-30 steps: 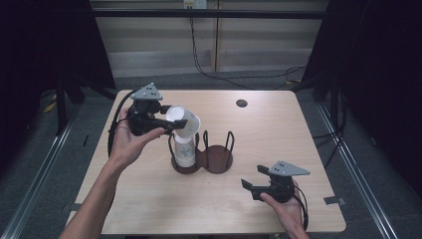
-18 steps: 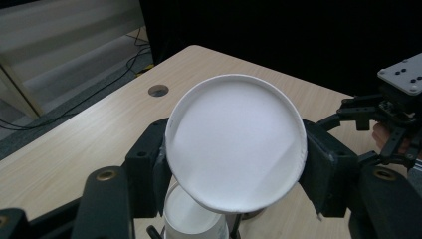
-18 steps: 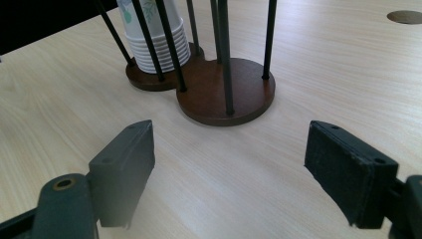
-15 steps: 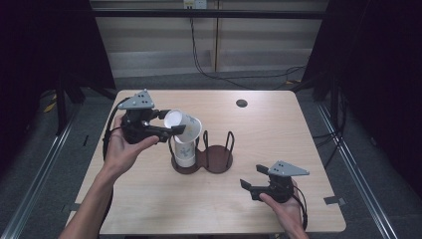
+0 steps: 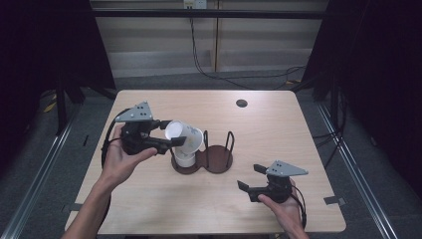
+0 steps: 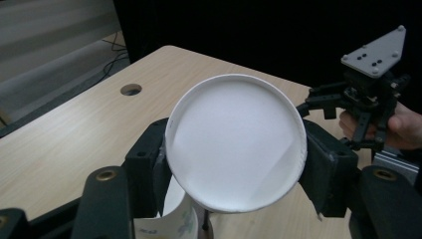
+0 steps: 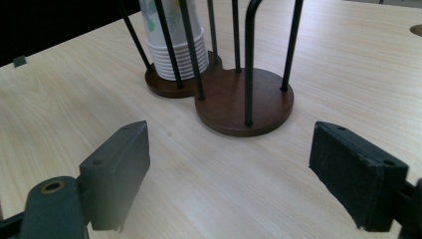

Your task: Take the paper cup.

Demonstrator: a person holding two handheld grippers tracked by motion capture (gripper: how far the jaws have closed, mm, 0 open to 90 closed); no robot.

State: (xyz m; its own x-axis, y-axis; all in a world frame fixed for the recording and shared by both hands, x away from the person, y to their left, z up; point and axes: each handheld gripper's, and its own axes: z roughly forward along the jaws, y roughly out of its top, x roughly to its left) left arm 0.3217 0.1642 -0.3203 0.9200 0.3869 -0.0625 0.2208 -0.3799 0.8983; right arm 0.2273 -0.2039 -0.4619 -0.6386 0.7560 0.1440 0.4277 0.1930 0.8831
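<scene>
In the holder [image 5: 219, 162], one cup stack [image 5: 185, 158]; left gripper [image 5: 171, 141] holds one cup [image 5: 185, 137].

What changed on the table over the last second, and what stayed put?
The left tool, shut on a paper cup, drew it left and slightly down, away from the cup stack in the holder. The right tool has just been opening its jaws, nothing between them. The stack, the holder and the right hand kept their places.

Matt white paper cup [image 6: 234, 144]; smooth pale wood table [image 5: 298, 124]; dark wooden holder base [image 7: 244, 102].
</scene>
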